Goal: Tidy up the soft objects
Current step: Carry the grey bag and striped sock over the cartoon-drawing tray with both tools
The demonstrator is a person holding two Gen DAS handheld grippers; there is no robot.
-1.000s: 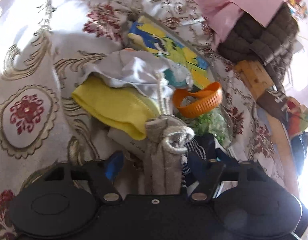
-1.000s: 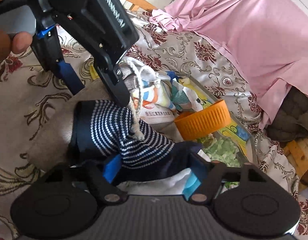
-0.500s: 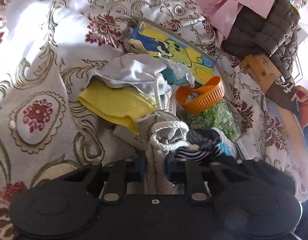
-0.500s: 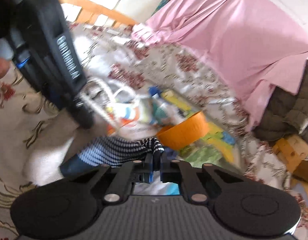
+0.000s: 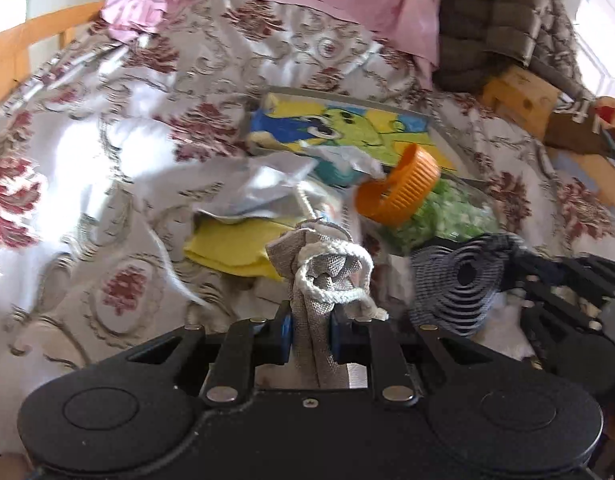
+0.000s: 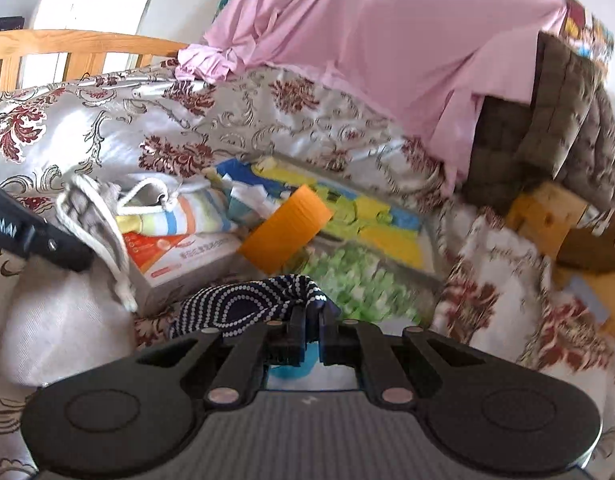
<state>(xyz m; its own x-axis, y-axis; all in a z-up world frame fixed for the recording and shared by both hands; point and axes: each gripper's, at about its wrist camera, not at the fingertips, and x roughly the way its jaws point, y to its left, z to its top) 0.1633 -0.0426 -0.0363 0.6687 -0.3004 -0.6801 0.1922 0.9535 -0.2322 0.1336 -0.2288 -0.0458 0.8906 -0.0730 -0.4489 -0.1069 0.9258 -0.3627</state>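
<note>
We've got both tools loaded: our left gripper (image 5: 310, 334) is clamped on the neck of the grey drawstring pouch (image 5: 327, 276), pinching the cloth just below the knotted white cord (image 5: 339, 258), and that makes sense, because the gathered neck is the one firm spot on a floppy bag. Over on the right, our right gripper (image 6: 313, 332) has its jaws pressed together on an edge of the navy dotted sock (image 6: 243, 306), with the rest of the sock draping out to the left of the fingers. In the left view the sock (image 5: 453, 280) hangs just beside the pouch mouth, so we judge the 2 items are being brought together, probably to tuck the sock into the pouch. The pouch hangs over the floral bedspread (image 5: 107, 160), above the heap it belongs to: a yellow cloth (image 5: 227, 246), a crumpled white garment (image 5: 263, 192), an orange ring-shaped lid (image 5: 399, 186) tipped on a bag of green bits (image 5: 455, 216), and a cartoon picture tray (image 5: 347, 128) behind. From the right we also see a striped cloth (image 6: 187, 216) and a white-and-orange box (image 6: 179, 256) sitting beside the pouch. Pink fabric (image 6: 367, 40) drapes the back. The pouch mouth looks cinched, so we'd guess it needs loosening before anything goes in, and a thin pinch on sock fabric could slip.
</note>
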